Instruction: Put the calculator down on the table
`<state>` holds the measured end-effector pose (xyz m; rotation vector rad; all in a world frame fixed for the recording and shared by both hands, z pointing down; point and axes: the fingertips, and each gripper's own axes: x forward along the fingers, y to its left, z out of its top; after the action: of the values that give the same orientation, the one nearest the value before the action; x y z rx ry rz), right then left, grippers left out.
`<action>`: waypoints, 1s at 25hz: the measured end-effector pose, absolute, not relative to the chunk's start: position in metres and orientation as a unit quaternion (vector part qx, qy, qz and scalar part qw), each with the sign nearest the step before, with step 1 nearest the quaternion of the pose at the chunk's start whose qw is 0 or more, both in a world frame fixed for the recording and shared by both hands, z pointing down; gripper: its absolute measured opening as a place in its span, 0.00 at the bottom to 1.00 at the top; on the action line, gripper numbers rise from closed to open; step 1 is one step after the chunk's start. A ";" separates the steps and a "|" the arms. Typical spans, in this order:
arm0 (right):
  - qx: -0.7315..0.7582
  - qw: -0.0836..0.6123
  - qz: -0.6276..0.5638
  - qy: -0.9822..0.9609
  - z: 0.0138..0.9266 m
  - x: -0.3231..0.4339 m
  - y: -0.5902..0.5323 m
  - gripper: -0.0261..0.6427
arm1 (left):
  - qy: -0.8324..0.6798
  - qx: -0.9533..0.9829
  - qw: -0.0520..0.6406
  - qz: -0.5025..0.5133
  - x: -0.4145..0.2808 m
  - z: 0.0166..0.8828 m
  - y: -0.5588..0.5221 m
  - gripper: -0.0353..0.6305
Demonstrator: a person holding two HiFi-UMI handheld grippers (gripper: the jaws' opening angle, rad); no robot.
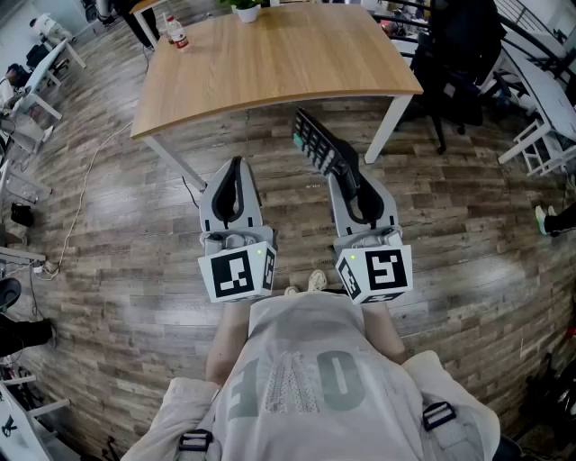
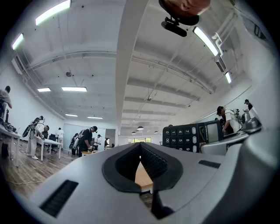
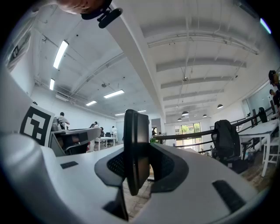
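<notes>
A black calculator (image 1: pixel 317 142) is held in the air over the wooden floor, just short of the light wooden table (image 1: pixel 270 63). My right gripper (image 1: pixel 346 169) is shut on its near end. In the right gripper view the calculator (image 3: pixel 134 140) stands edge-on between the pads. To the left, my left gripper (image 1: pixel 237 164) is shut with nothing in it. In the left gripper view its tips (image 2: pixel 140 146) meet, and the calculator's keys (image 2: pixel 190 136) show at the right.
A bottle (image 1: pixel 176 31) stands on the table's far left corner and a potted plant (image 1: pixel 247 11) at its far edge. A black office chair (image 1: pixel 459 54) stands to the table's right. White desks line the room's sides, and people stand in the distance.
</notes>
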<state>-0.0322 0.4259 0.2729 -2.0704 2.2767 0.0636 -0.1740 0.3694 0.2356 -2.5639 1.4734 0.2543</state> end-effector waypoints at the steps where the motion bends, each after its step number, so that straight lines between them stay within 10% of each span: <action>1: -0.672 0.031 0.021 0.739 0.273 -0.032 0.425 0.21 | 0.495 -0.861 0.086 0.085 -0.173 0.236 0.368 0.07; 25: -0.668 0.076 -0.007 0.741 0.291 0.033 0.407 0.21 | 0.511 -0.850 0.104 0.068 -0.137 0.245 0.338 0.07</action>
<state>0.0326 0.4071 0.2911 -2.0025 2.2208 -0.0206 -0.1370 0.3375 0.2446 -2.5076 1.5082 0.2011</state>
